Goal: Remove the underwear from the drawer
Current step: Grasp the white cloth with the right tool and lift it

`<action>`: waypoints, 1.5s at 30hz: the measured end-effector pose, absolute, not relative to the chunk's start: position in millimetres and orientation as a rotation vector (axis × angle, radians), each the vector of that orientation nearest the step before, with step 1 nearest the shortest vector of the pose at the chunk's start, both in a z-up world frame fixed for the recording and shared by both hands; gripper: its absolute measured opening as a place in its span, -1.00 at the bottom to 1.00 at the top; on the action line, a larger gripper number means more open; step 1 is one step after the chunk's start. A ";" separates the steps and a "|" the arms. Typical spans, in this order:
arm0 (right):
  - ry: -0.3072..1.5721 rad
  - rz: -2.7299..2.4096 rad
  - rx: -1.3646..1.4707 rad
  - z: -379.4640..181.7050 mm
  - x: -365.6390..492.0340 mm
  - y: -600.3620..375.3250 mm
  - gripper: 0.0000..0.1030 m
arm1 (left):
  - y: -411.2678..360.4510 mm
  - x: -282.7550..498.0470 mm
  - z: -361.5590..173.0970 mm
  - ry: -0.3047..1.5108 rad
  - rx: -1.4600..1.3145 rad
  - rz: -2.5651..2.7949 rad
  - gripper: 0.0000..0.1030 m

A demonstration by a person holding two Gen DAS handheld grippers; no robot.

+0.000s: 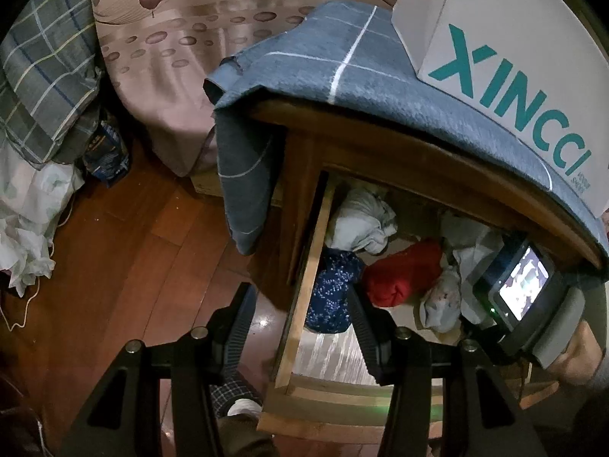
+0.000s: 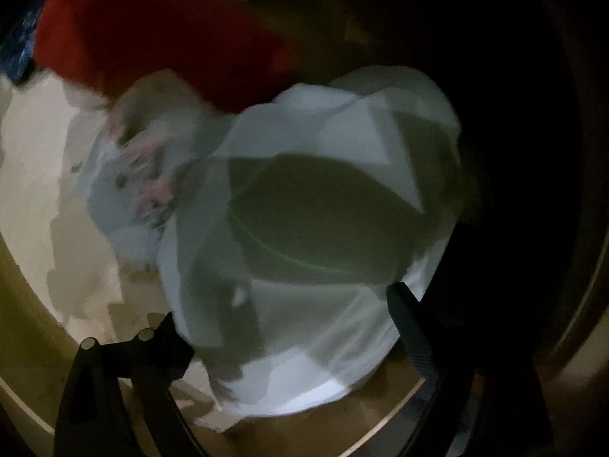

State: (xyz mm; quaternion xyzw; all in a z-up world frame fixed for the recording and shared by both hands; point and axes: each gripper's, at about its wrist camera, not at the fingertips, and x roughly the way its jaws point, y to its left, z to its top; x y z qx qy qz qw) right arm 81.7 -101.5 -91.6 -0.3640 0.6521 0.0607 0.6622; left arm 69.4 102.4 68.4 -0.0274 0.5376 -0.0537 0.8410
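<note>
The open drawer [image 1: 304, 266] is overhung at the back by the table edge [image 1: 418, 160] and a hanging blue cloth [image 1: 247, 175]. Its inside is crowded with a white bundle [image 1: 357, 224], a blue garment [image 1: 335, 289] and a red garment [image 1: 403, 274]. Bare bottom [image 1: 327, 354] is left near the front. Free room is seen over the wooden floor [image 1: 152, 266] beside it.

A reddish wooden floor [image 1: 125, 251] filled the lower left of the frame. A bed [image 1: 179, 61] with a pink patterned sheet stood at upper centre. The light was dim, with dark corners.
</note>
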 end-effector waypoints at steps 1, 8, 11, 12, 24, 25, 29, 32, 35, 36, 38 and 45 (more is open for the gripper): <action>1.470 0.149 -0.825 -91.6 81.3 -102.1 0.74 | 101.2 69.5 67.4 1.139 -0.052 -0.114 0.00; 1.467 0.243 -0.752 -89.7 75.5 -114.7 0.58 | 93.9 70.4 62.7 1.149 -0.003 -0.115 0.00; 1.518 0.273 -0.616 -86.3 71.8 -123.2 0.00 | 94.2 71.9 60.7 1.152 0.003 -0.111 0.00; 1.535 0.274 -0.591 -85.6 69.0 -127.4 -0.12 | 94.9 72.1 60.6 1.152 0.002 -0.111 0.00; 1.619 0.280 -0.321 -62.5 59.4 -150.7 -0.66 | 91.0 72.4 57.5 1.160 0.027 -0.111 0.00; 1.621 0.276 -0.301 -57.6 60.2 -149.8 -0.67 | 90.8 72.5 56.8 1.164 0.029 -0.110 0.00; 1.639 0.269 -0.205 -47.5 53.7 -156.7 -0.69 | 92.1 72.0 56.4 1.168 0.030 -0.105 0.00; 1.686 0.310 -0.049 -45.3 52.3 -163.1 -0.69 | 91.7 71.8 55.2 1.170 0.031 -0.103 0.00; 1.690 0.272 -0.091 -42.1 56.2 -162.9 -0.65 | 91.1 71.0 56.3 1.169 0.033 -0.106 0.00; 1.689 0.260 -0.094 -42.7 57.6 -164.5 -0.57 | 91.2 70.8 56.0 1.168 0.033 -0.104 0.00; 1.690 0.216 -0.125 -46.5 60.9 -169.5 -0.43 | 91.2 70.7 55.9 1.168 0.031 -0.108 0.00; 1.607 0.151 -0.419 -55.3 61.7 -153.9 0.23 | 92.3 71.5 56.9 1.174 0.026 -0.112 0.00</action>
